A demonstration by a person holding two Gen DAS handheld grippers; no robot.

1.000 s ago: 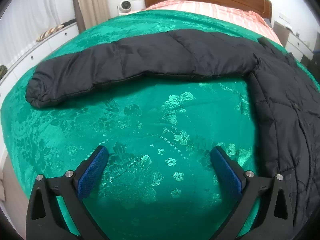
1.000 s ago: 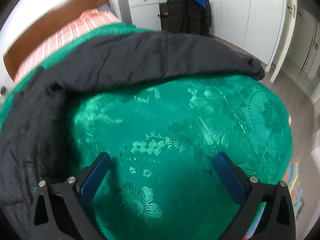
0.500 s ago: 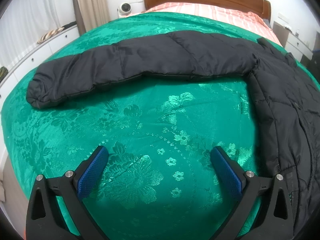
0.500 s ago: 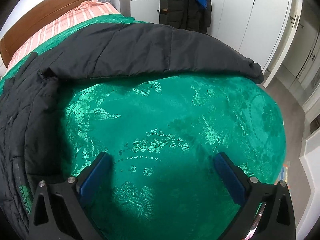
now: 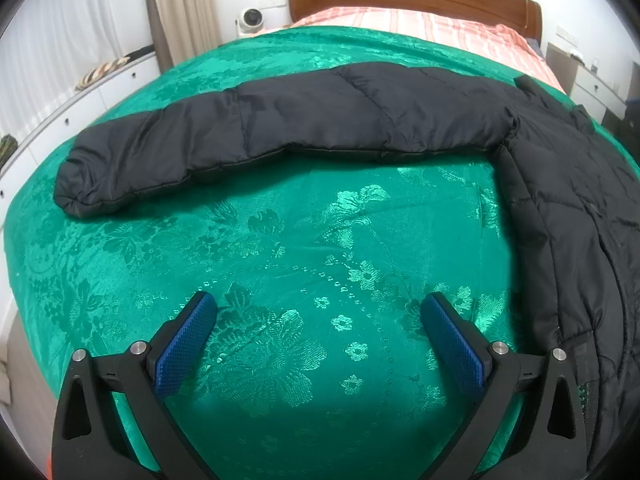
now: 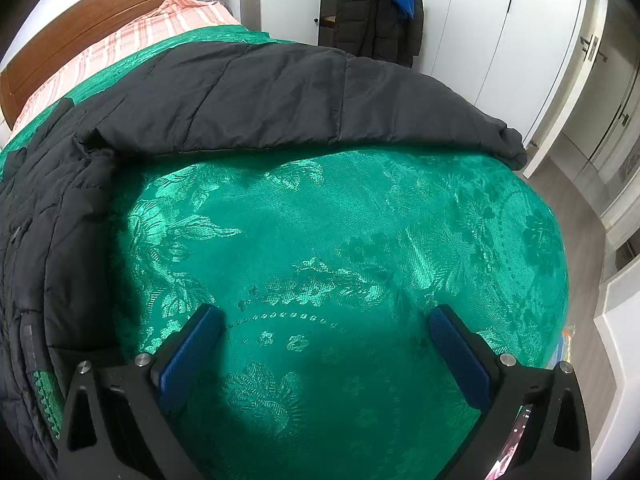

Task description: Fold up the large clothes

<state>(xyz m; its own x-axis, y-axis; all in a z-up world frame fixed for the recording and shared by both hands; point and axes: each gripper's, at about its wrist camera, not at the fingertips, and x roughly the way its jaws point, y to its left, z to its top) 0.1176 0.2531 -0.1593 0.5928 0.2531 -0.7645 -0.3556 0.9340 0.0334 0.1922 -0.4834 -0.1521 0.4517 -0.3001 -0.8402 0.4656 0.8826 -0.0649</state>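
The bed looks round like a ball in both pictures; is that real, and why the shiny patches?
Left wrist view: fisheye lens bulges the green bedspread, corners go black. Right wrist view: same bulge; the satin weave glints, and a shadow lies between the right gripper fingers.

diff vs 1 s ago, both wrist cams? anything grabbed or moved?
Only the right gripper moved: its view was blurred and has swung left and steadied, showing more of the black jacket body. The left gripper barely shifted. Nothing was taken hold of or let go. Both pairs of jaws stay open and empty over the green bedspread, and both sleeves lie spread out as before.
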